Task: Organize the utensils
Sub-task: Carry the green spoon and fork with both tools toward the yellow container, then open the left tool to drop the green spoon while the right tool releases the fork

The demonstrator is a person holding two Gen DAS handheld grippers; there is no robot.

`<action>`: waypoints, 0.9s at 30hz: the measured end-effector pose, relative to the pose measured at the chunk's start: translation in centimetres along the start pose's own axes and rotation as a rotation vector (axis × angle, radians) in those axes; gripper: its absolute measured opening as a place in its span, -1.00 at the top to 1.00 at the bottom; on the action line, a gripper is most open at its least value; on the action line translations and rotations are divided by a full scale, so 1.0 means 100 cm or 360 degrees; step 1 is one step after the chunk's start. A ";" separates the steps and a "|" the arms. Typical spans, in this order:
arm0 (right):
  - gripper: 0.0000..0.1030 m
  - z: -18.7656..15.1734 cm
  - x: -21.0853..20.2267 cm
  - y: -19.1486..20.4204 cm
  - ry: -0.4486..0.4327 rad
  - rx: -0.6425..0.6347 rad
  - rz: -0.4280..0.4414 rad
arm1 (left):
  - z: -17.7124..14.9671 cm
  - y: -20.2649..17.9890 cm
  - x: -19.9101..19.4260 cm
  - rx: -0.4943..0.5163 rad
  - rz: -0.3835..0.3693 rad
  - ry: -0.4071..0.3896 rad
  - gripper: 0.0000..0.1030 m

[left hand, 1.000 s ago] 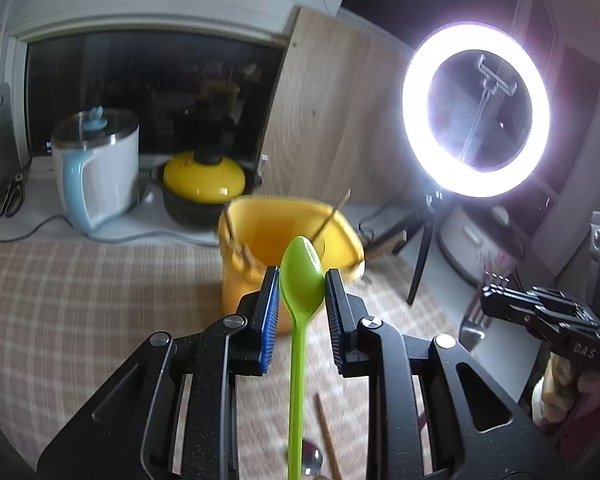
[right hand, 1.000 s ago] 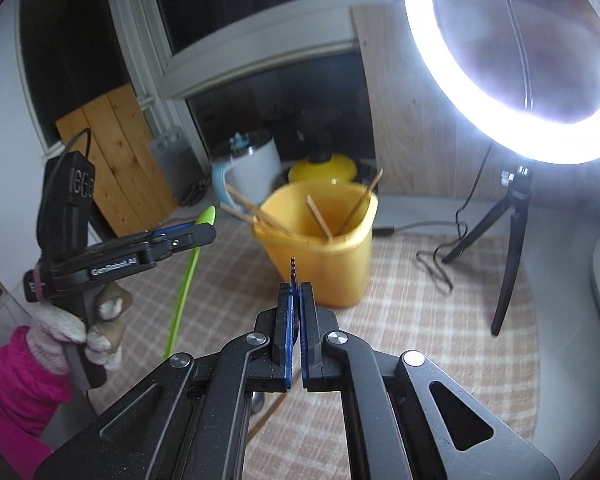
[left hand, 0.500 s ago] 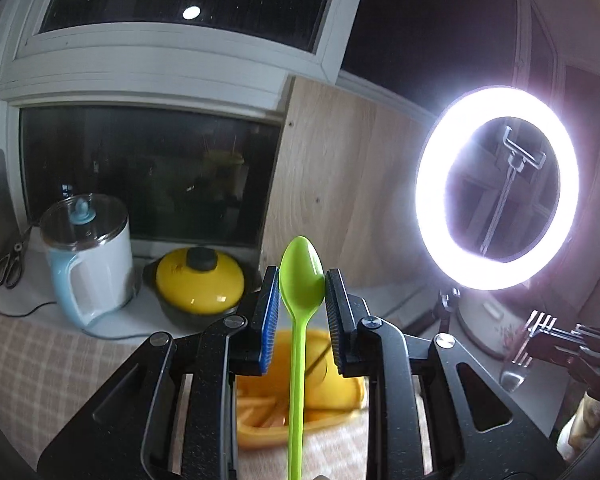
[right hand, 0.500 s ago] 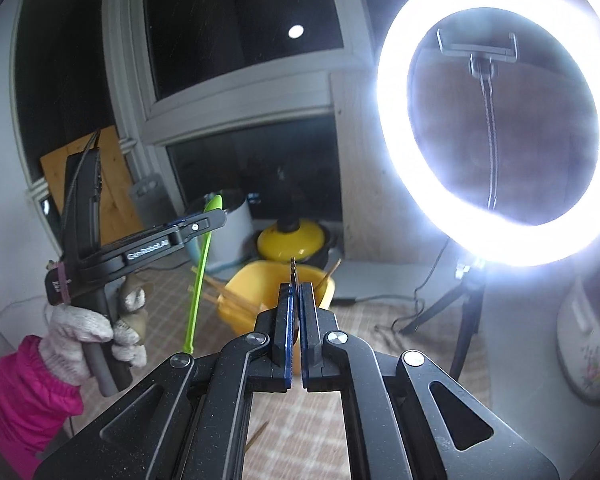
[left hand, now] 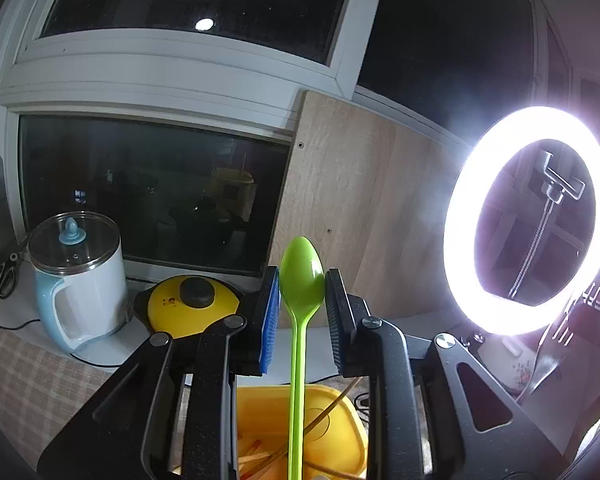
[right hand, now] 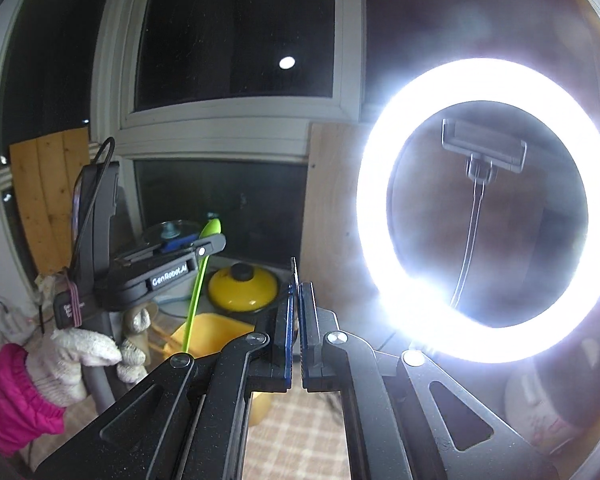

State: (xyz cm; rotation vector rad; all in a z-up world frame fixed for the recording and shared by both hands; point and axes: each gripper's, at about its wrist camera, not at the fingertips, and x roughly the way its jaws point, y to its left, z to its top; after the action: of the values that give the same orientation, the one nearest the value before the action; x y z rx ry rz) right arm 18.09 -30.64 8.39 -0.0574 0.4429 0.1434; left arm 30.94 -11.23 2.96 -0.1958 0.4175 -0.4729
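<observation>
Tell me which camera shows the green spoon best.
The left wrist view: the green spoon fills the centre, bowl up. The right wrist view shows it only small and edge-on, in the left tool.

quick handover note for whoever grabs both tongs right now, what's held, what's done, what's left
Left tongs: shut on the green spoon, bowl up between the pads, handle hanging down over the yellow bin.
Right tongs: shut on a thin dark utensil that sticks up between the pads; too slim to identify.
Yellow bin: on the checked cloth, already holding several wooden sticks.
Done: both items lifted above the bin.
Left: likely lower each into the bin and release. Mind the ring light close on the right.
</observation>
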 end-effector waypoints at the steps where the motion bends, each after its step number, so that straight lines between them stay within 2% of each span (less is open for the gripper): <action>1: 0.97 0.002 0.003 0.002 -0.0006 -0.0016 -0.0016 | 0.000 0.000 0.002 -0.0006 -0.0001 0.0001 0.58; 10: 0.97 0.006 0.037 0.018 -0.0024 -0.0096 -0.0097 | -0.006 0.006 0.015 -0.0050 0.0029 0.0018 0.58; 18: 0.97 -0.008 0.067 0.024 0.0087 -0.0072 -0.0038 | -0.011 0.011 0.019 -0.0046 0.0061 0.0032 0.58; 27: 0.97 -0.024 0.075 0.016 0.0200 -0.0007 0.0046 | -0.018 0.011 0.016 -0.0045 0.0052 0.0091 0.58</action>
State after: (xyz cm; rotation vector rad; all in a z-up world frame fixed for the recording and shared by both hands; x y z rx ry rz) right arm 23.55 -28.29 2.89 -0.0645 0.5692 0.1696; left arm 31.88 -11.20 0.45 -0.2032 0.4826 -0.4415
